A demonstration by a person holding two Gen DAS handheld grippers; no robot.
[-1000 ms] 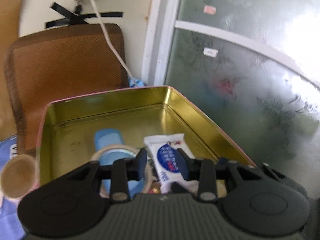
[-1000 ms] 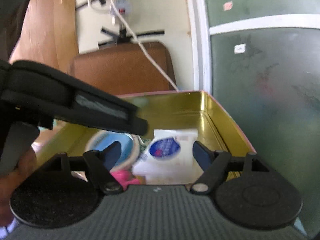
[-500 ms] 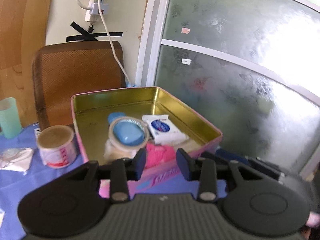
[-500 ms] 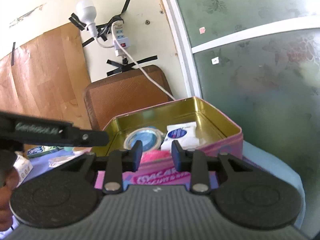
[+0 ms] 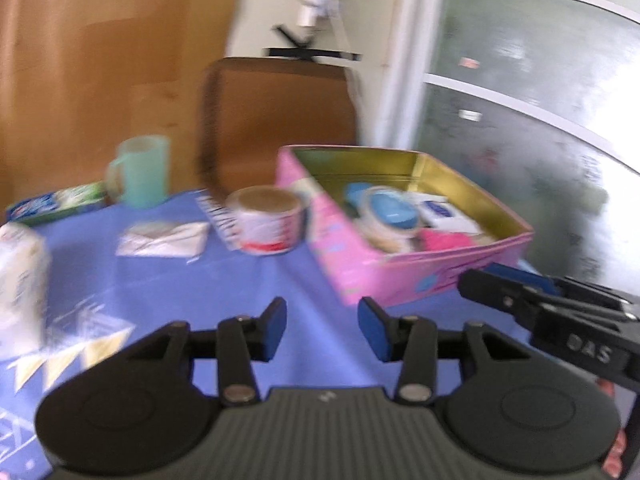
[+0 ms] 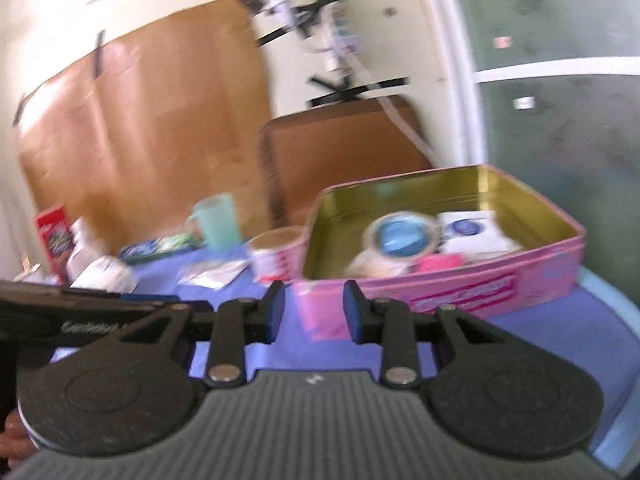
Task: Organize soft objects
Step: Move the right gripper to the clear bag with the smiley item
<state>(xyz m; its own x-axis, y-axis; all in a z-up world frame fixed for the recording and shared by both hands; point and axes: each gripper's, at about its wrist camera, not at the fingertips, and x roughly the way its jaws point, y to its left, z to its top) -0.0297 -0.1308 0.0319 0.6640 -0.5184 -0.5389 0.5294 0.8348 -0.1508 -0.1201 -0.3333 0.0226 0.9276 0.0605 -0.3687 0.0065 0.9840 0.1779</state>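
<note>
Blue-clothed table [image 5: 168, 280]: pink tin [image 5: 380, 276], tape roll [image 5: 266, 220], cup [image 5: 142, 172].

Shiny metal, matt plastic, soft cloth

The tin [image 5: 404, 276] is glossy gold metal inside, pink-painted outside; the tablecloth [image 5: 208, 284] looks like smooth blue cloth; the cup [image 5: 142, 170] is matt green plastic; the door glass [image 5: 532, 148] is frosted.

Lived-in home room: bench under a blue patterned cloth [image 5: 168, 280], brown woven chair back [image 5: 280, 120], frosted glass door [image 6: 560, 120], taped-up white power strip [image 6: 340, 46].
</note>
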